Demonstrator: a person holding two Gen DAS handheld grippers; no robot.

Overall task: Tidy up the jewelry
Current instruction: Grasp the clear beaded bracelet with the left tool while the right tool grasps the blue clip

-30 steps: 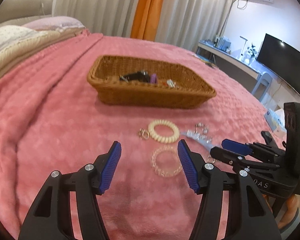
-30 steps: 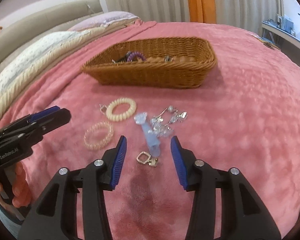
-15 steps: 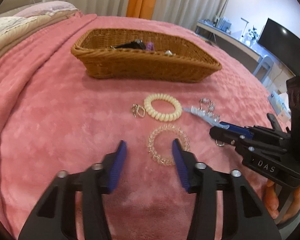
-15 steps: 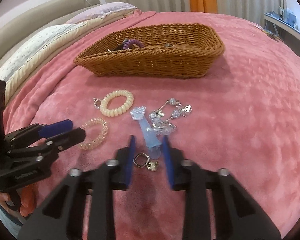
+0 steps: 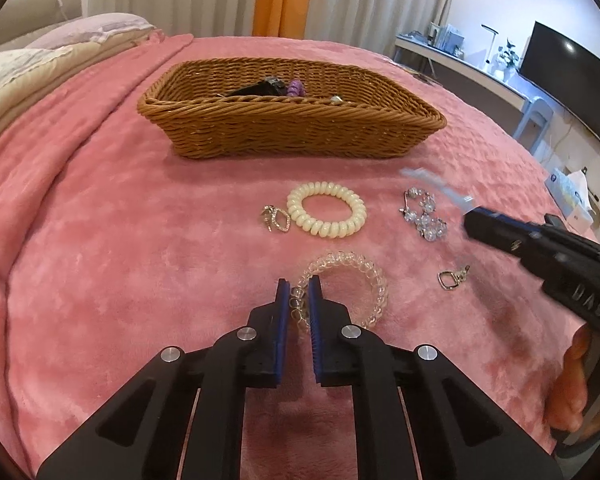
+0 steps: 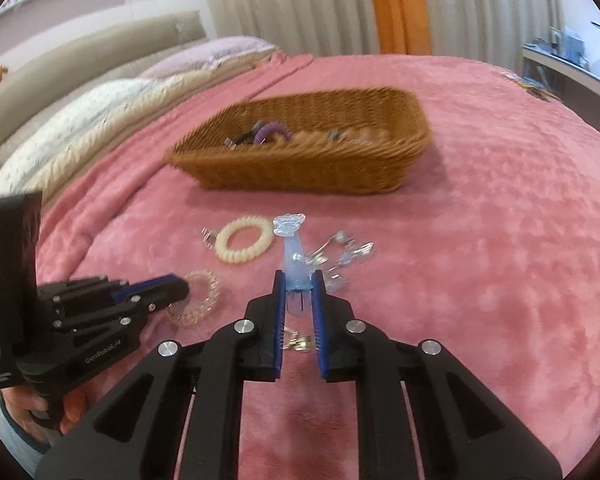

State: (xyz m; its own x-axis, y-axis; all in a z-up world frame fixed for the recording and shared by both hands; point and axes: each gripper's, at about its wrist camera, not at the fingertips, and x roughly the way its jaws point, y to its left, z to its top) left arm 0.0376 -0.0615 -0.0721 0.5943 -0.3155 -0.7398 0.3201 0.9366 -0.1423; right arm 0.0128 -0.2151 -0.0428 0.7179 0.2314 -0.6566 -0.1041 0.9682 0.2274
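My left gripper point(image 5: 299, 285) is shut on the near rim of a clear spiral hair tie point(image 5: 350, 285) that lies on the pink blanket. My right gripper point(image 6: 299, 280) is shut on a pale blue hair clip point(image 6: 293, 256) and holds it above the blanket; the clip also shows in the left wrist view point(image 5: 440, 188). A cream spiral hair tie point(image 5: 326, 214), a crystal bracelet point(image 5: 423, 218) and two small silver earrings point(image 5: 275, 218) point(image 5: 452, 278) lie loose. A wicker basket point(image 5: 288, 130) behind them holds a black clip and a purple tie.
Pillows point(image 5: 32, 68) line the bed's far left. A desk and a dark TV screen point(image 5: 568, 60) stand beyond the bed's right edge. In the right wrist view the left gripper's body point(image 6: 80, 320) sits low at the left.
Both grippers have closed. The left has moved forward and gripped the clear hair tie. The right has gripped the blue clip and lifted it off the blanket.
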